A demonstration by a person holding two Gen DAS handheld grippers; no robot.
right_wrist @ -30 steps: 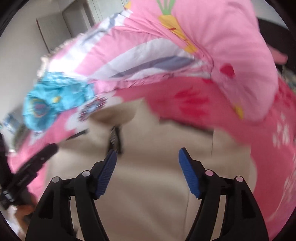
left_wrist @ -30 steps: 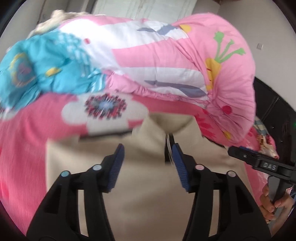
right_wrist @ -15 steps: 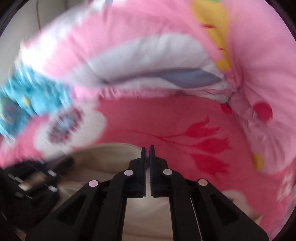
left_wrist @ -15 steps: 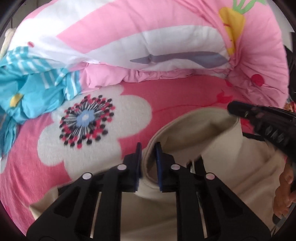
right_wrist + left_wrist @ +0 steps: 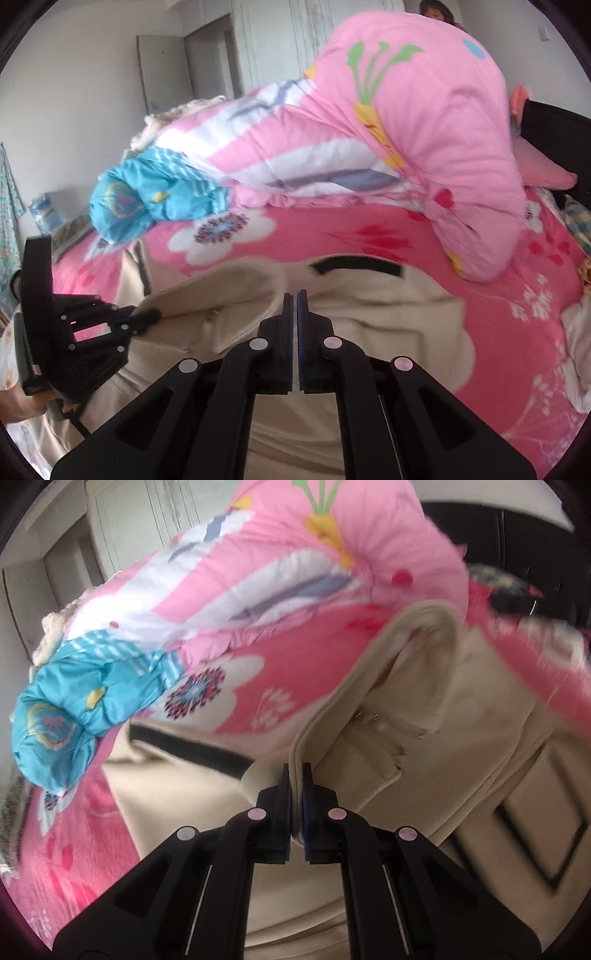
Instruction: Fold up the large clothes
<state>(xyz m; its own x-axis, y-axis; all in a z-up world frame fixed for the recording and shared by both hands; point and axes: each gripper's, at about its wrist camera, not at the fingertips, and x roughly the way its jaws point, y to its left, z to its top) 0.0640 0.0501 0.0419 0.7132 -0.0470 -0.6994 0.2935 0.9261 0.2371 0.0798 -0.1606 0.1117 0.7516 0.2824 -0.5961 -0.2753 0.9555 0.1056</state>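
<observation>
A large beige garment (image 5: 443, 738) with a black trim strip (image 5: 192, 753) lies on a pink flowered bed sheet (image 5: 236, 716). My left gripper (image 5: 295, 770) is closing its jaws the last bit, and the pads press on the garment's raised collar edge. In the right wrist view the same garment (image 5: 369, 314) spreads below my right gripper (image 5: 296, 295). That gripper is shut, with a thin pale sliver of the cloth between its pads. The left gripper (image 5: 149, 315) shows at the left, pinching the collar's other end, so the collar hangs lifted between the two.
A rolled pink quilt (image 5: 424, 129) and a blue bundle (image 5: 147, 199) lie across the bed behind the garment. A pink pillow (image 5: 539, 170) and a dark headboard (image 5: 554, 125) are at the right. A hand (image 5: 18, 402) holds the left gripper. A person (image 5: 437, 11) is behind the quilt.
Both grippers went from open over the flat garment to shut at its collar. They have since drawn back and the collar is lifted; the left gripper has rolled.
</observation>
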